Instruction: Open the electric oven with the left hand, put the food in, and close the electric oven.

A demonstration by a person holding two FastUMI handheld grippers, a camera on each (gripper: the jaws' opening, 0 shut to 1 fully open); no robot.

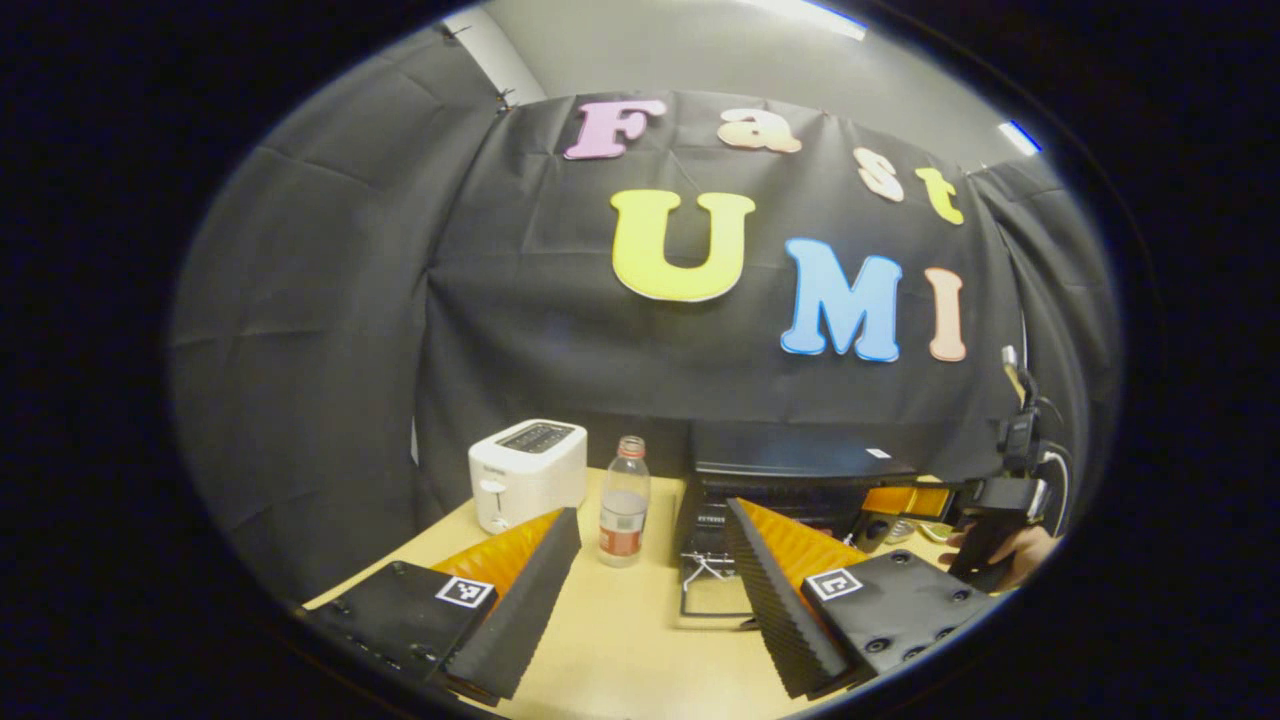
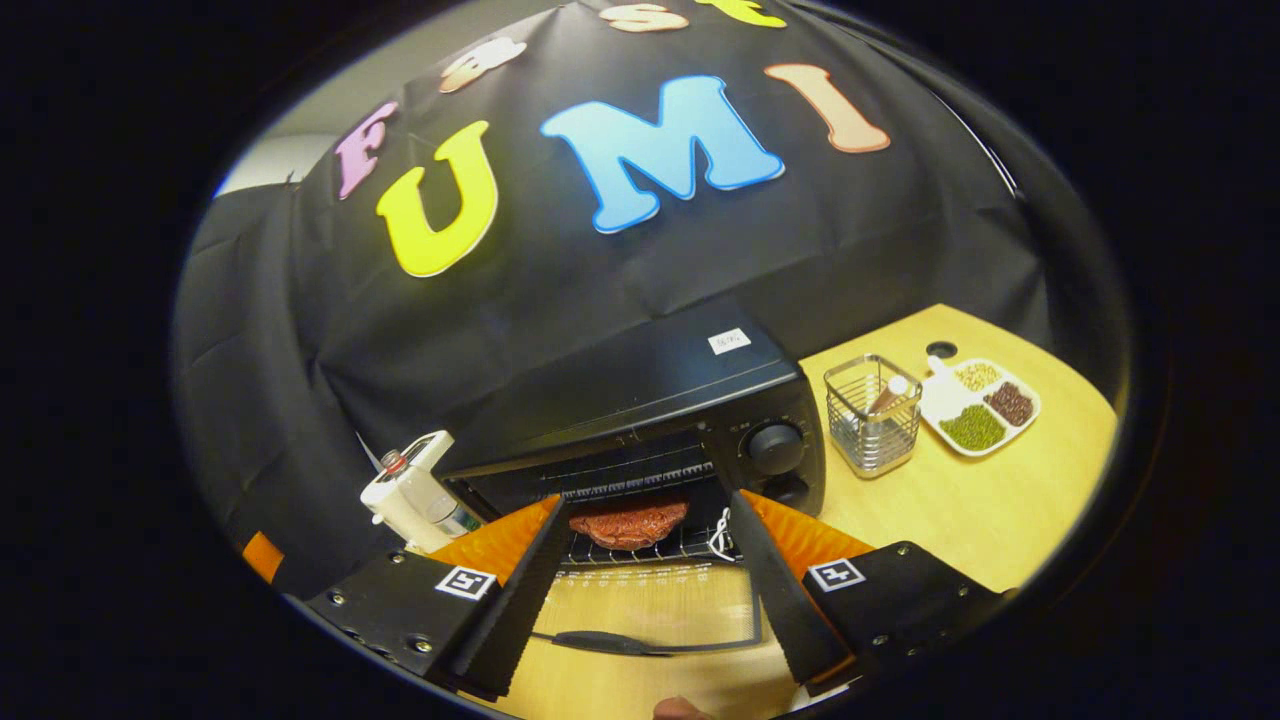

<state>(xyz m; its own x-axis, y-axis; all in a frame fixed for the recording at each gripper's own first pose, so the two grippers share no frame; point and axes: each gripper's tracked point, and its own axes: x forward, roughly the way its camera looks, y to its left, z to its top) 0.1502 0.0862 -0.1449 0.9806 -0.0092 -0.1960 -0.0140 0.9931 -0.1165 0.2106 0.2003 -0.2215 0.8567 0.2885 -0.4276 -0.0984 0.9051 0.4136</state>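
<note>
The black electric oven (image 2: 640, 395) stands with its glass door (image 2: 650, 605) folded down flat toward me. A reddish-brown patty of food (image 2: 628, 523) lies on the wire rack inside. My right gripper (image 2: 647, 500) is open just in front of the cavity, fingers either side of the patty without touching it. In the left gripper view the oven (image 1: 790, 462) is ahead to the right with its door (image 1: 712, 590) down. My left gripper (image 1: 652, 510) is open and holds nothing, back from the oven. The right gripper (image 1: 1000, 520) and its hand (image 1: 1030, 550) appear at the far right.
A white toaster (image 1: 527, 472) and a clear bottle (image 1: 623, 502) stand left of the oven. Right of it are a wire basket (image 2: 873, 412) and a white divided plate of beans (image 2: 980, 405) on the wooden table (image 2: 1000, 500). A fingertip (image 2: 680, 708) shows at the bottom edge.
</note>
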